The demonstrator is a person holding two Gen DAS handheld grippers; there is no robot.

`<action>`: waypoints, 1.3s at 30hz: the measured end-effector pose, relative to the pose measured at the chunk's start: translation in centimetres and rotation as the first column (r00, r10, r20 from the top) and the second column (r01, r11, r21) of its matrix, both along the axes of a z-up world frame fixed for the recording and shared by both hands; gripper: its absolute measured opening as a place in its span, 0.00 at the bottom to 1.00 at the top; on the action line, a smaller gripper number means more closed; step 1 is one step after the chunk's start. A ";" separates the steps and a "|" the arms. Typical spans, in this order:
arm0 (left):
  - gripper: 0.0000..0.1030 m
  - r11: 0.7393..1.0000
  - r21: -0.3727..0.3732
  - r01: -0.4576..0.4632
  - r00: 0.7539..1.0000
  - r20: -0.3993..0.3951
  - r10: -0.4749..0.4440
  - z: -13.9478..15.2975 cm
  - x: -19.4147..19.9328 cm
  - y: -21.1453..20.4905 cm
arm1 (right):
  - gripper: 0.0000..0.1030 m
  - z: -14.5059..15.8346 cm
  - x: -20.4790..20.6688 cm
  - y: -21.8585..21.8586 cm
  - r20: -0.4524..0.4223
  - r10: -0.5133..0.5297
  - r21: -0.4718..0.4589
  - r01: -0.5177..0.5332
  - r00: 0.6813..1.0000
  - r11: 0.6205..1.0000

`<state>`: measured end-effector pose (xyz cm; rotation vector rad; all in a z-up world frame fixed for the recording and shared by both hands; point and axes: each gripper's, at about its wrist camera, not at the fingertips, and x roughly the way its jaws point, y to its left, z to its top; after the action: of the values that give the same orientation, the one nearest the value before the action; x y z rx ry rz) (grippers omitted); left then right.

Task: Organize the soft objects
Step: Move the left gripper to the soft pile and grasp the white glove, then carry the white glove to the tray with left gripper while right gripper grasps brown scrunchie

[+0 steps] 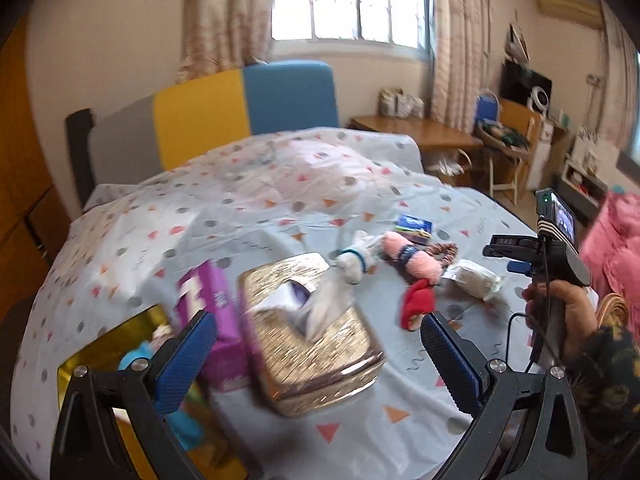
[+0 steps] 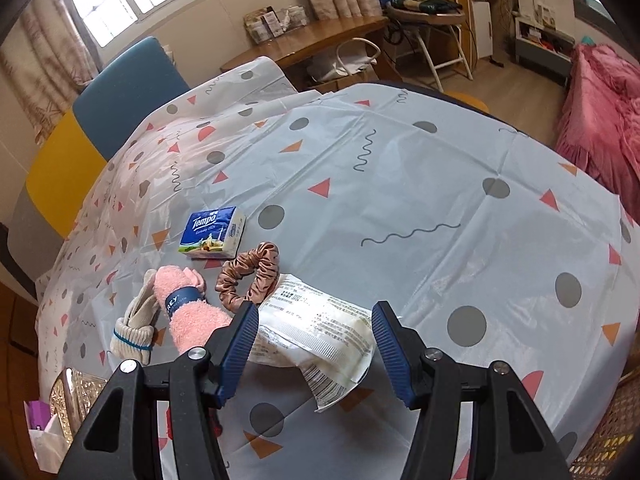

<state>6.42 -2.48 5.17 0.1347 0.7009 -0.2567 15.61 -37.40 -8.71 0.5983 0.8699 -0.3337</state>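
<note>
My left gripper (image 1: 316, 340) hangs open above a gold tissue box (image 1: 320, 356), with nothing between its fingers. Beyond the box lie a white sock with a blue band (image 1: 352, 260), a pink rolled sock (image 1: 408, 258), a red cloth item (image 1: 418, 304) and a white packet (image 1: 476, 280). My right gripper (image 2: 314, 320) is shut on the white packet (image 2: 316, 328), its pads against the packet's two sides just above the cloth. Left of it lie the pink sock (image 2: 188, 308), the white sock (image 2: 134, 328), a brown scrunchie (image 2: 250, 276) and a blue Tempo tissue pack (image 2: 212, 232).
A purple tissue pack (image 1: 212, 292) leans beside the gold box. A gold tray (image 1: 80, 360) at the lower left holds a blue toy (image 1: 136, 360). A patterned cloth (image 2: 400, 184) covers the round table. A hand holds the right gripper's handle (image 1: 560, 320). Pink bedding (image 2: 600, 120) lies to the right.
</note>
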 end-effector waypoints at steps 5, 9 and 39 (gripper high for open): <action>0.97 0.999 -0.005 0.053 0.992 -0.111 -0.053 0.4 6.1 -4.1 | 0.58 0.3 0.0 0.3 0.021 0.020 0.015 -0.020 1.000 1.000; 0.93 0.998 0.007 0.057 0.975 -0.216 -0.054 -1.3 11.2 -6.8 | 0.58 0.6 0.1 0.5 0.037 0.041 0.021 -0.042 0.998 0.999; 0.42 0.975 0.220 -0.015 0.831 -0.540 0.135 -16.9 25.1 -13.0 | 0.58 -0.3 -0.9 -2.4 0.108 -0.048 0.253 0.019 0.993 0.967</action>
<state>31.51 -15.48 -11.73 0.2356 1.3139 -0.1423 14.68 -39.80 -9.05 0.8600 0.7985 -0.2183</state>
